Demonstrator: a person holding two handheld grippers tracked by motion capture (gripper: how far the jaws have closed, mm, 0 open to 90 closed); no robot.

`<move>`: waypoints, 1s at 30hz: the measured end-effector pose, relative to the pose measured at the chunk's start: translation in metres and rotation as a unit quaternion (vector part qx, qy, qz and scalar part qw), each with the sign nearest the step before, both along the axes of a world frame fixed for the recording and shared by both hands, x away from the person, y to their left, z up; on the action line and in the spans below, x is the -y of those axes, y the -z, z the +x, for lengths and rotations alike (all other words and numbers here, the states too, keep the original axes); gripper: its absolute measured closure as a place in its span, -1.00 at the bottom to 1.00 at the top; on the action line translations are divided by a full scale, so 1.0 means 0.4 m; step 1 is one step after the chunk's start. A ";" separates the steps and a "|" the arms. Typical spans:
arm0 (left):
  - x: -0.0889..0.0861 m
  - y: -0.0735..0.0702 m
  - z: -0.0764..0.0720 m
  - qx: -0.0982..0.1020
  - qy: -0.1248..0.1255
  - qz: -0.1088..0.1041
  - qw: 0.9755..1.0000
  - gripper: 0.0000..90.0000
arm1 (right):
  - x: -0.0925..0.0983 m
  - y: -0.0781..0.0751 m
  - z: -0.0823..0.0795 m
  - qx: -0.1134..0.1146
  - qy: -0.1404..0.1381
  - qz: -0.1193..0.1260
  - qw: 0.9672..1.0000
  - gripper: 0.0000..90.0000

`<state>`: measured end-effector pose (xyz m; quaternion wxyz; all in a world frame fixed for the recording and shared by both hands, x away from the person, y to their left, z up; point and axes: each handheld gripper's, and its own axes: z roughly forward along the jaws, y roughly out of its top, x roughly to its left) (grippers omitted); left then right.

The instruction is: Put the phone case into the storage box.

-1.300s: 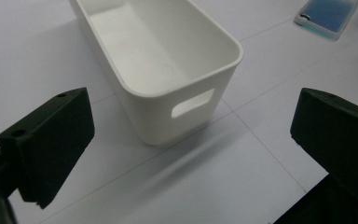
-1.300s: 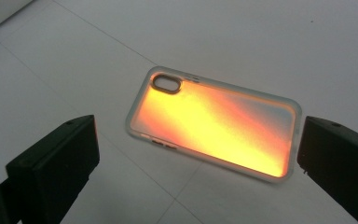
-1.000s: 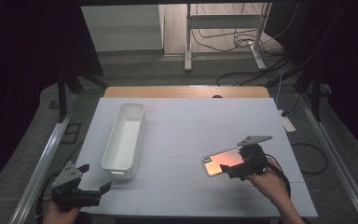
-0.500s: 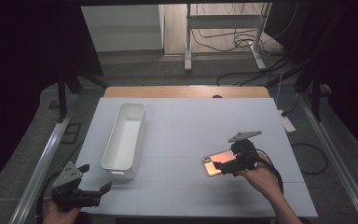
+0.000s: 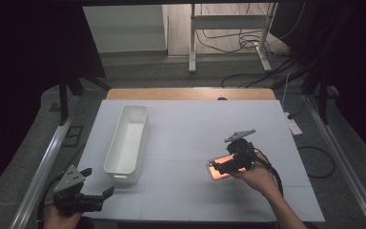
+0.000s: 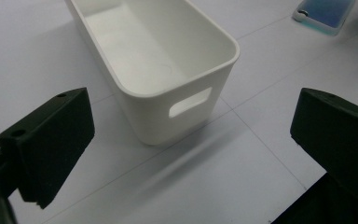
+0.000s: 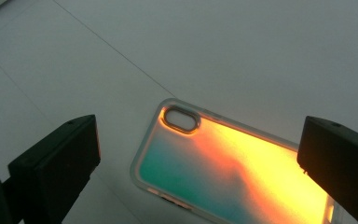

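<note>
High view: a white worktop (image 5: 190,129) carries a long white bin (image 5: 127,143) on its left half and a phone case (image 5: 219,168) glowing orange on its right. The right claw (image 5: 228,166) sits low over the case, held by a hand (image 5: 257,176). The left claw (image 5: 93,199) rests at the near left corner, just short of the bin's near end. Compared with a second ago, the right claw has come in over the case, covering more of it; the left claw and bin have not moved.

Left gripper view: the jaws stand wide with nothing between them, aimed at the bin's (image 6: 168,70) handle end. The case (image 6: 324,14) lies far off at top right.

Right gripper view: the jaws stand wide to either side of the case (image 7: 233,172), which lies flat with its camera hole nearest, orange fading to teal. To grip well, the person would likely lower the jaws until they straddle the long edges squarely, then close gently so the thin case does not skid or flex.
</note>
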<state>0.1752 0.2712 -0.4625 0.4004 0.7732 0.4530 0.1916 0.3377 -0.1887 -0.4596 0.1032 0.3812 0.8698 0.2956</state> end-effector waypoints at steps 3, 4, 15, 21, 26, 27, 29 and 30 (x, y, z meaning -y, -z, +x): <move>0.000 0.000 0.000 0.000 0.000 0.000 1.000 -0.99 | -0.005 0.000 0.007 -0.002 0.003 -0.010 1.000 -0.82; 0.001 0.000 0.000 0.000 0.000 0.001 1.000 -0.99 | -0.005 0.000 0.009 -0.006 0.000 -0.012 1.000 -0.66; 0.001 0.000 0.000 0.000 0.001 0.001 1.000 -0.98 | -0.013 0.006 0.025 -0.026 -0.041 -0.023 0.999 0.72; 0.000 0.000 0.000 0.000 0.001 0.000 1.000 -0.98 | -0.021 0.015 0.033 -0.025 -0.048 -0.021 0.998 0.99; 0.001 0.000 0.000 0.001 0.002 0.001 1.000 -0.98 | -0.027 0.034 0.030 -0.028 -0.054 -0.028 0.998 0.99; 0.001 0.000 0.000 0.001 0.002 0.001 1.000 -0.98 | -0.028 0.040 0.029 -0.031 -0.053 -0.033 0.998 0.99; 0.002 0.000 0.000 0.001 0.003 0.003 1.000 -0.98 | -0.029 0.052 0.029 -0.038 -0.053 -0.033 0.997 0.99; 0.002 0.000 0.000 0.001 0.003 0.003 1.000 -0.98 | -0.029 0.052 0.029 -0.038 -0.053 -0.033 0.997 0.99</move>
